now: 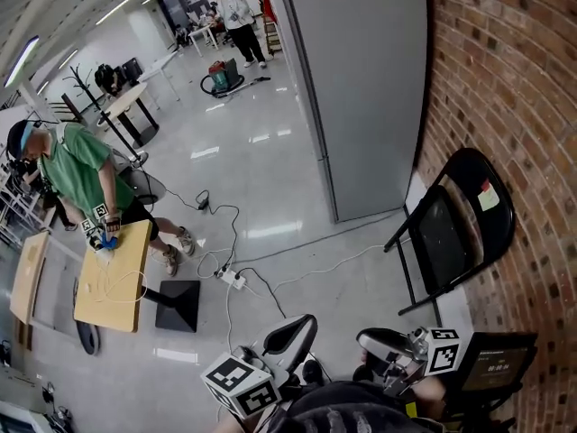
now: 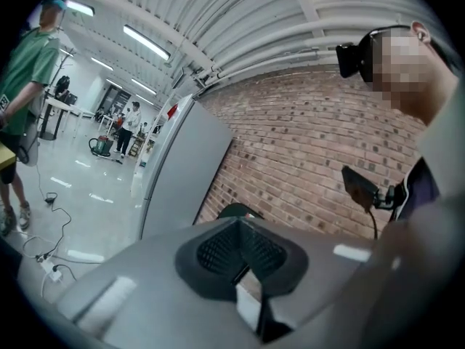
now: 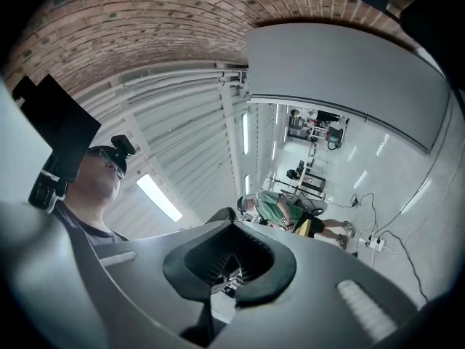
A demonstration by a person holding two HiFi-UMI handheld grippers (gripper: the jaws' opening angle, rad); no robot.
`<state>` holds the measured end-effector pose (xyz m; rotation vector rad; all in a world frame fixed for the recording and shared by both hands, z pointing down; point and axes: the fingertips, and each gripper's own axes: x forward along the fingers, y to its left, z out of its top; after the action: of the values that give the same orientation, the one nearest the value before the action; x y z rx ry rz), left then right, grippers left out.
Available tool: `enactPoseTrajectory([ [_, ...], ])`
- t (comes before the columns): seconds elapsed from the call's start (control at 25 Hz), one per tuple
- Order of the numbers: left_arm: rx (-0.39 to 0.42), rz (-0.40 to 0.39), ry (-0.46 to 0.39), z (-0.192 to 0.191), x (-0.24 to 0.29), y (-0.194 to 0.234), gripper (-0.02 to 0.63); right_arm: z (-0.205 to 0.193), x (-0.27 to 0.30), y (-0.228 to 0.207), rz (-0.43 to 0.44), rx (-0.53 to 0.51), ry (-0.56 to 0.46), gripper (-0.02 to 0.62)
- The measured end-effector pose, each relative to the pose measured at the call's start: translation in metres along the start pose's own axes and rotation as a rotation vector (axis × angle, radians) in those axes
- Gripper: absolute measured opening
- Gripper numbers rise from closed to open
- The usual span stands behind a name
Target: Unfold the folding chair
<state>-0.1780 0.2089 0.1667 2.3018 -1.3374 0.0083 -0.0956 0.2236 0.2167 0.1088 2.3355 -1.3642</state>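
The folding chair (image 1: 444,237) stands ahead of both my tongs and well apart from them, nearer the right one, in the head view above and to the right of it. It is still folded: the seat lies up against the frame, the backrest leans on the brick wall (image 1: 532,106) and the legs rest on the floor. A pale note (image 1: 488,195) sticks to the backrest. In the left gripper view the chair's dark top edge (image 2: 234,209) shows just above the jaw tips. My left gripper (image 1: 302,325) is clenched: its jaws (image 2: 240,257) meet with nothing between them. My right gripper (image 1: 371,339) is likewise clenched and empty (image 3: 229,264). Neither tong touches the chair. To the left of the chair, beyond the tongs, stands a tall grey panel (image 1: 361,88). On the glossy floor left of the left gripper lies a white power strip (image 1: 233,278) with cables. Further left, a person in a green shirt (image 1: 81,165) bends over a wooden table (image 1: 113,278).
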Motion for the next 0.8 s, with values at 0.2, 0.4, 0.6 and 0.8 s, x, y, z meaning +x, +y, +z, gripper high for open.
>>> enactPoseTrajectory([
  [0.2,-0.003,-0.067,-0.036,0.018,-0.017,0.032,0.003,-0.012,0.039,-0.003,-0.058,-0.045,-0.024,0.000],
  [0.4,-0.016,-0.082,-0.062,0.030,-0.053,0.081,0.003,-0.036,0.097,-0.014,-0.080,-0.045,-0.020,0.000],
  [0.6,-0.085,-0.081,-0.063,0.026,-0.080,0.133,0.003,-0.058,0.142,-0.026,-0.141,-0.090,0.026,0.000],
  [0.8,-0.099,-0.114,-0.053,0.026,-0.088,0.156,0.003,-0.069,0.164,-0.035,-0.193,-0.076,0.027,0.000],
])
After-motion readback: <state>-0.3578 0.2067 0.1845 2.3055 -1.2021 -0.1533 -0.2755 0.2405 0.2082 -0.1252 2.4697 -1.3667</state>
